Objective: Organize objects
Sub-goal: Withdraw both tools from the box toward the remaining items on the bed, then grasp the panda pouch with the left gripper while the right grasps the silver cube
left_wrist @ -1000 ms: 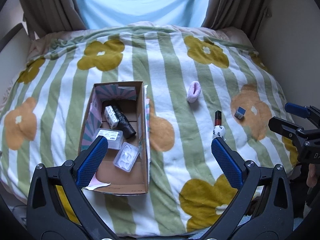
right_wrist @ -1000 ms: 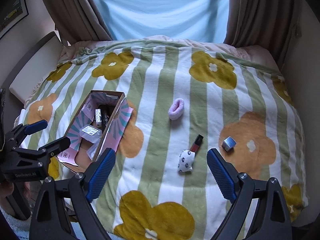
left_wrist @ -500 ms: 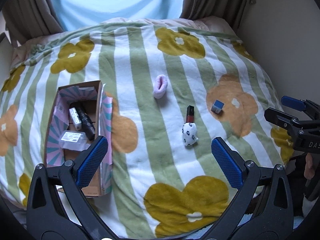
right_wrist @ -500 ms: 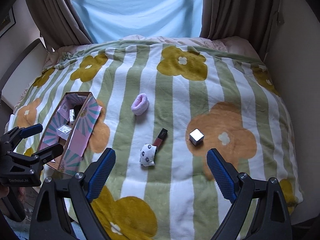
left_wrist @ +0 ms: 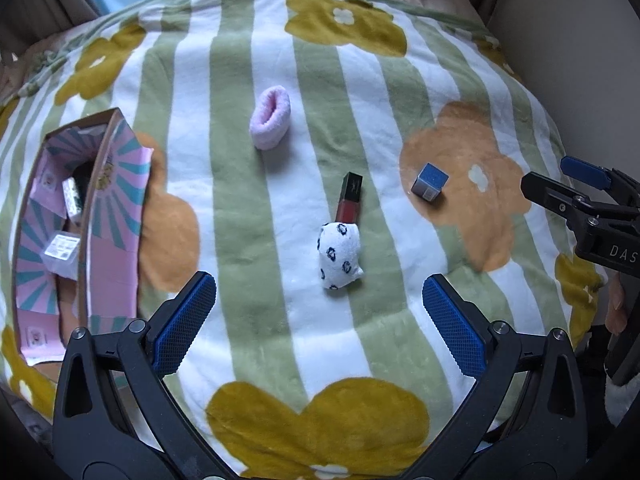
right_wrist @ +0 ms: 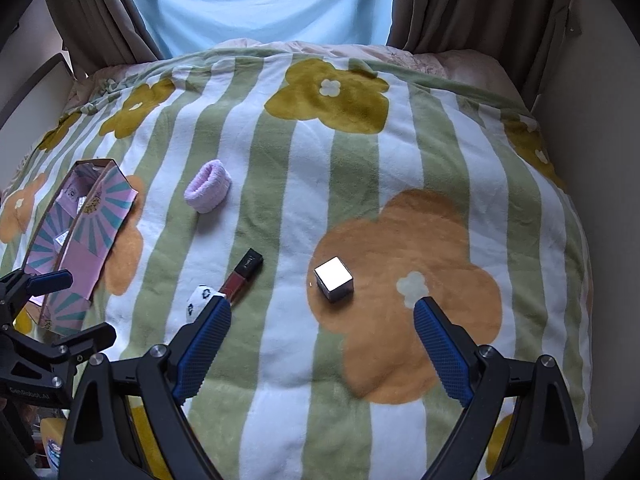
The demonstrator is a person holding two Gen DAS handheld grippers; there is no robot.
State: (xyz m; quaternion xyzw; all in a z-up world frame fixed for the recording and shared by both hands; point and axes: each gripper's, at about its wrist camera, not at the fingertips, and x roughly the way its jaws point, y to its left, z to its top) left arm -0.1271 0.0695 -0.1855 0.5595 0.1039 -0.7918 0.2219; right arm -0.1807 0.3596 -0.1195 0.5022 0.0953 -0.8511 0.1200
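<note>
- The step in hand seems to be the approach: the left gripper (left_wrist: 319,303) hovers with fingers wide and empty just near of the spotted white sock (left_wrist: 339,255), which touches the lip gloss tube (left_wrist: 350,200).
- The right gripper (right_wrist: 322,330), also wide and empty, faces the silver cube (right_wrist: 334,278).
- Next move, I judge: descend, close, carry to the cardboard box (left_wrist: 114,216) at the left (already partly filled).
- Readable writing: "DAS" on the right gripper body; the other labels are too small.

I see a plush blanket (right_wrist: 400,160) with green and white stripes and big mustard and orange flowers spread over the bed. Behind it hang brown pleated curtains (right_wrist: 452,0) on either side of a pale blue sheer panel (right_wrist: 272,0) (daylight glowing through).
</note>
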